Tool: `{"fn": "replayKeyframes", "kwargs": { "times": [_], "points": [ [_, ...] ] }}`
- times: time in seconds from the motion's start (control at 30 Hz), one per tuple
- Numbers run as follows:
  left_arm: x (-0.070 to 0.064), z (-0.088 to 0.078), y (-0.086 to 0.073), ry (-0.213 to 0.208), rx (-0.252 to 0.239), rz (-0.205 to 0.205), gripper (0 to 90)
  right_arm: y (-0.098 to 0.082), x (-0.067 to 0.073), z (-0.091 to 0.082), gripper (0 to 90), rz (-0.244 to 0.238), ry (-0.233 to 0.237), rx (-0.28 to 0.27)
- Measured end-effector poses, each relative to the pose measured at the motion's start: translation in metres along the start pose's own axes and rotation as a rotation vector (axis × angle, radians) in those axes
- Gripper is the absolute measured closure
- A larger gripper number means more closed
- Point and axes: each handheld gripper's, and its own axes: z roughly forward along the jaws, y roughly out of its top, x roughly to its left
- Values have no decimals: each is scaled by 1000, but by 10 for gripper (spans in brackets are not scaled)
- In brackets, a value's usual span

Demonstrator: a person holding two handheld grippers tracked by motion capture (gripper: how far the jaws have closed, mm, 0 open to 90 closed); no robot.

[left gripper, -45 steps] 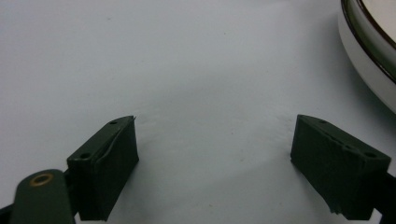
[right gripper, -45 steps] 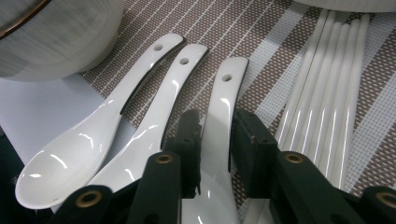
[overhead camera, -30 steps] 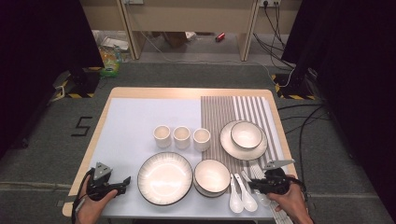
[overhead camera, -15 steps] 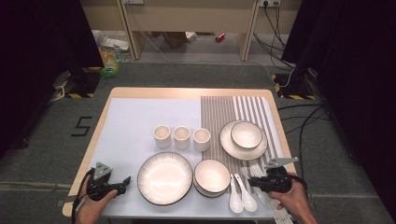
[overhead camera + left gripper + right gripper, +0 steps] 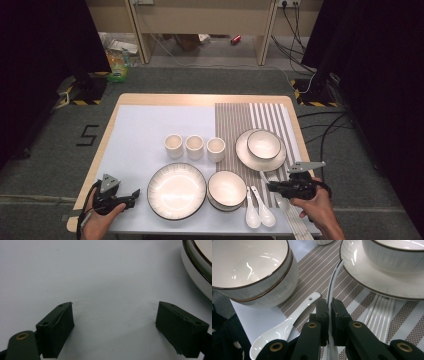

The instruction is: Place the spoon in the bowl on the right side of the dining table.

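My right gripper (image 5: 329, 305) is shut on the thin handle of a white spoon (image 5: 334, 280), which stands on edge and points toward the saucer. In the high view the right gripper (image 5: 271, 187) hovers over the striped mat (image 5: 235, 120), right of two white spoons (image 5: 258, 212) lying side by side. One lying spoon (image 5: 287, 327) rests just left of the jaws. My left gripper (image 5: 134, 193) sits at the table's front left, open, with bare white cloth between its jaws (image 5: 115, 312).
A large plate (image 5: 176, 190) (image 5: 197, 270) lies right of the left gripper. Stacked bowls (image 5: 226, 189) (image 5: 249, 270) stand beside the spoons. A bowl on a saucer (image 5: 263, 145) (image 5: 387, 277) is behind, with three cups (image 5: 195, 146) in a row. White sticks (image 5: 382, 315) lie on the mat.
My right hand has lifted a little off the mat with the spoon in its jaws. The left hand has stayed where it was.
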Motion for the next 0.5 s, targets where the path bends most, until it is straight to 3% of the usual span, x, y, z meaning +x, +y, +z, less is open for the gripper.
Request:
{"fn": "replayKeyframes", "kwargs": {
  "times": [0.5],
  "points": [
    [0, 0, 0, -1, -1, 1, 139, 12, -14, -12, 853, 19, -33, -41]
  ]
}}
